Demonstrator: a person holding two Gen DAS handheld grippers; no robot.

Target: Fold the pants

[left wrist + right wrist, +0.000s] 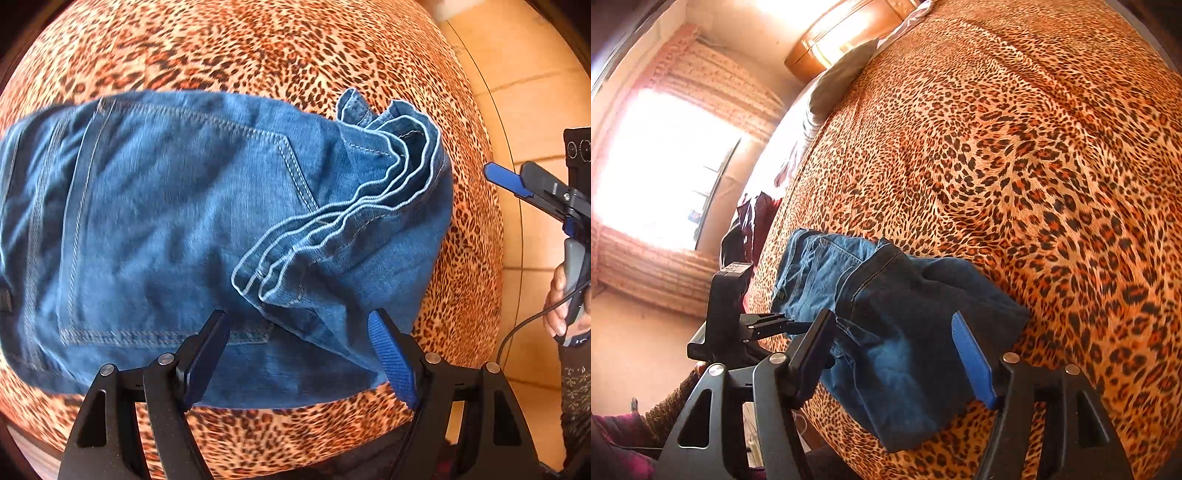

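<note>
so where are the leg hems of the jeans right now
In the left wrist view the leg hems lie bunched on top of the folded jeans, toward their right end, on the leopard-print bedspread.

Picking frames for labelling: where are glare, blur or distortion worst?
Left wrist view: fisheye bulge, motion-smeared jeans toward the left edge. Right wrist view: window blown out white, near fold of the jeans in dark shadow, bedspread sharp but bowed.
</note>
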